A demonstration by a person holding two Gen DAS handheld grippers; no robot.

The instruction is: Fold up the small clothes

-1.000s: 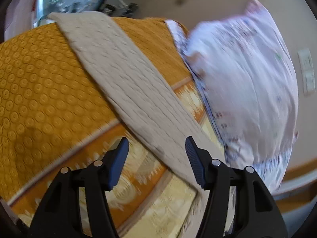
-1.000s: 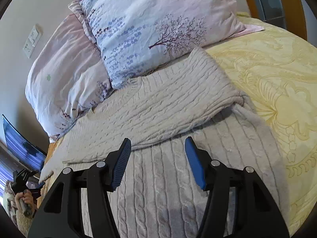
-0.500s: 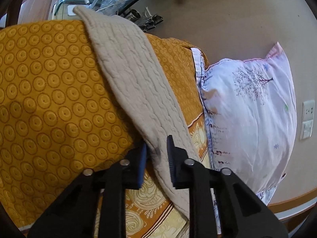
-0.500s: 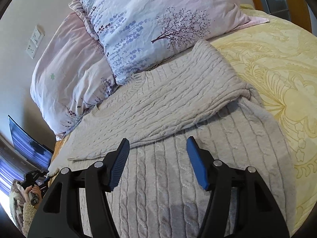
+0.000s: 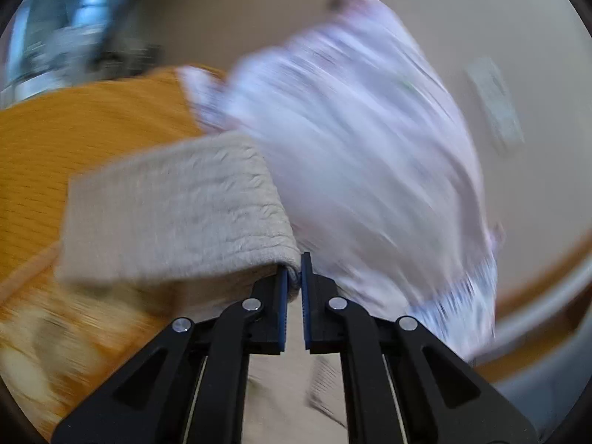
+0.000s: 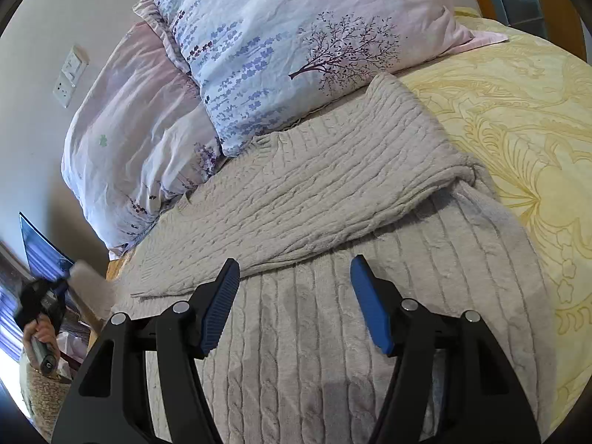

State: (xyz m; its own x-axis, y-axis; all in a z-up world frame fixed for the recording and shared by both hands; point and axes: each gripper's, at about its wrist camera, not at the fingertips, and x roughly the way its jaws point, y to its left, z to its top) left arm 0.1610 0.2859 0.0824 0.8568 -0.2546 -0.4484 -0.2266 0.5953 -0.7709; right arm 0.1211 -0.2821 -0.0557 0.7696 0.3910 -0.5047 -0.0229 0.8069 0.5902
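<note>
A beige cable-knit sweater (image 6: 333, 277) lies flat on the bed, its right sleeve (image 6: 314, 185) folded across the body. My left gripper (image 5: 293, 277) is shut on the left sleeve (image 5: 177, 214) and holds it lifted off the bedspread; this view is blurred by motion. That gripper also shows at the far left of the right wrist view (image 6: 40, 296), with the sleeve end raised. My right gripper (image 6: 294, 288) is open and empty, hovering just above the sweater's body.
Two floral pillows (image 6: 281, 44) lie against the wall behind the sweater, also seen in the left view (image 5: 370, 155). The yellow bedspread (image 6: 518, 111) extends right; its orange part (image 5: 74, 129) hangs at the left edge. A wall socket (image 6: 70, 74) is at the upper left.
My left gripper closed on the left sleeve and lifted it off the bedspread, swinging toward the pillows. My right gripper stayed open over the sweater, barely shifting.
</note>
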